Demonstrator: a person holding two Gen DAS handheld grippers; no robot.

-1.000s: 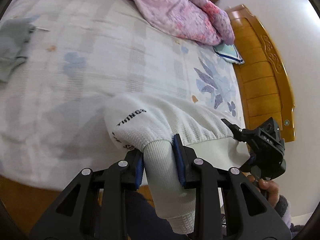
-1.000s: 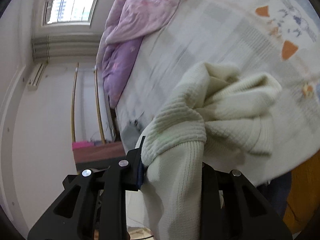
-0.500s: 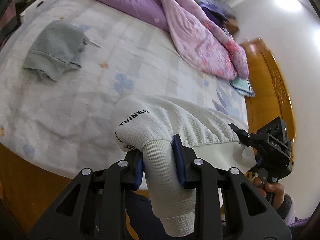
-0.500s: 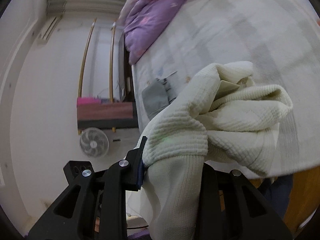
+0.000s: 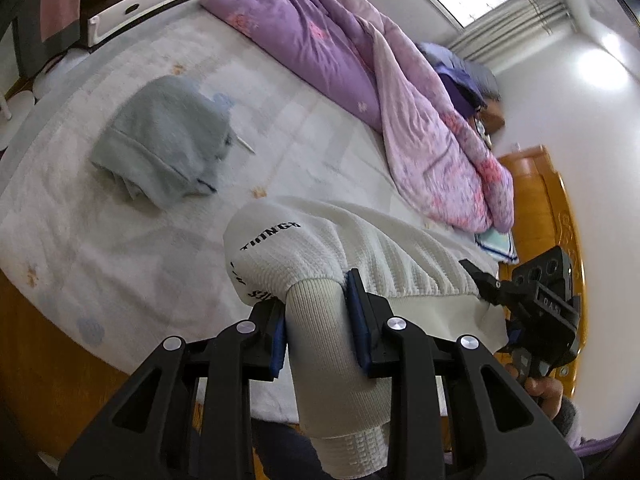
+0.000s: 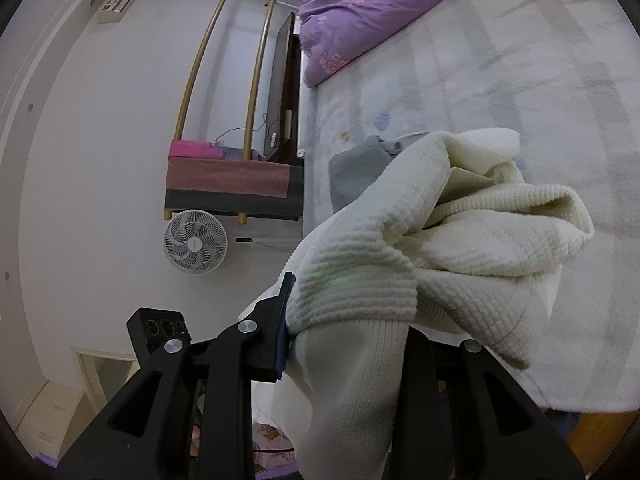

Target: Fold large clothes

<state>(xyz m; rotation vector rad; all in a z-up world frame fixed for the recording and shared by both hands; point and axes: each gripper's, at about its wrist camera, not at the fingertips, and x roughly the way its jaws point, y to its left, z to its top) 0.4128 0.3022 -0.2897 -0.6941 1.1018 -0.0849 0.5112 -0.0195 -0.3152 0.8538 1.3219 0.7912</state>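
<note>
A white knit sweater (image 5: 360, 256) with black lettering is folded into a thick bundle and held up over the bed's near edge. My left gripper (image 5: 318, 320) is shut on its ribbed hem at one end. My right gripper (image 6: 348, 344) is shut on the ribbed hem at the other end; it also shows in the left wrist view (image 5: 536, 312), at the right. In the right wrist view the sweater (image 6: 460, 248) bunches in loose folds above the jaws and hides the right finger.
A folded grey garment (image 5: 164, 148) lies on the white patterned bed sheet (image 5: 120, 240). A purple quilt (image 5: 360, 60) is heaped along the far side. A wooden headboard (image 5: 560, 216) stands at the right. A white fan (image 6: 195, 241) and a cabinet stand past the bed's end.
Both grippers have swung left along the bed with the sweater still held. The grey garment has come closer into view.
</note>
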